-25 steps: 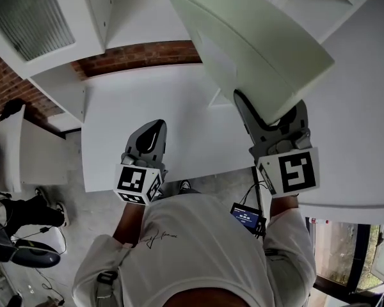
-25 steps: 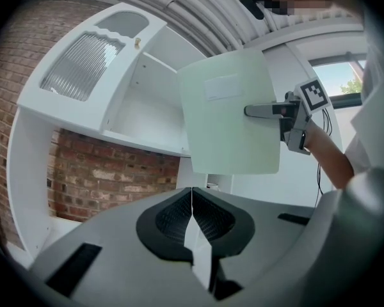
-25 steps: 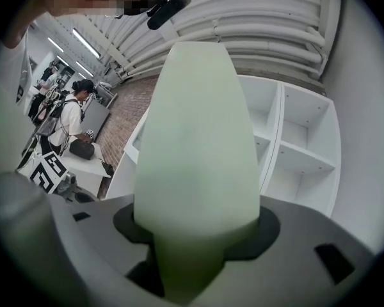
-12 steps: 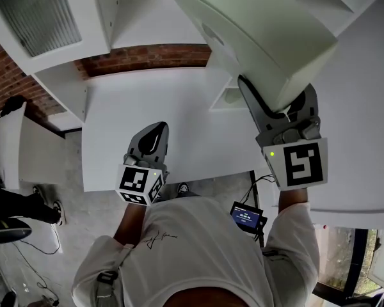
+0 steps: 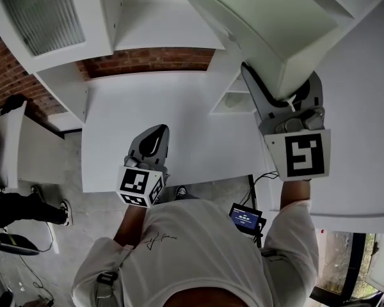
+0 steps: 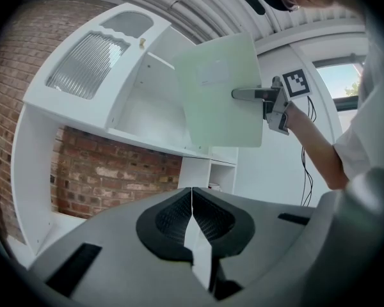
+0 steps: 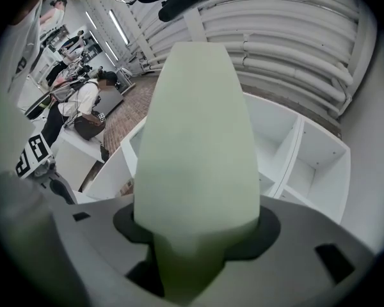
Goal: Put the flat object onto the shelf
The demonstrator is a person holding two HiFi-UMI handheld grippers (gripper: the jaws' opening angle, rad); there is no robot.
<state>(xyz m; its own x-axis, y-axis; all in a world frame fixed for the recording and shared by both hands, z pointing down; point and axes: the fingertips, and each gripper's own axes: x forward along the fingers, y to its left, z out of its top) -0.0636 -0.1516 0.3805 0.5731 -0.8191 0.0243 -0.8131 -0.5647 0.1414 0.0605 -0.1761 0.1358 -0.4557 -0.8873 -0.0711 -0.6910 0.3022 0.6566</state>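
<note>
1. Jaws of your right gripper [image 5: 280,88] are clamped on the near edge of the flat board [image 5: 256,24], a pale green panel. The right gripper view shows it seated between both pads.
2. Jaws of your left gripper [image 5: 152,139] are pressed together with nothing between them, as its own view confirms.
3. Location of the board: it is carried in the air over the far right part of the white desk [image 5: 166,120], touching no surface. It sits just in front of the white shelf unit [image 5: 160,24] and is not yet on any shelf.
4. Governing relation: the board's long axis continues the line of your right jaws, running up and away toward the shelf with its far edge leading. In the left gripper view its broad face is turned toward your left, so it appears tilted rather than level.
5. Assessment: the face likely needs rolling level before the far edge can enter a compartment. Which compartment is intended cannot be told.
6. Pose, right: your arm is raised and reached forward, with the gripper pointing far and upward. This is the hand nearer the shelf and the only one engaged.
7. Pose, left: your hand is low and near you, over the near edge of the desk. It points far and is well apart from the board.
</note>
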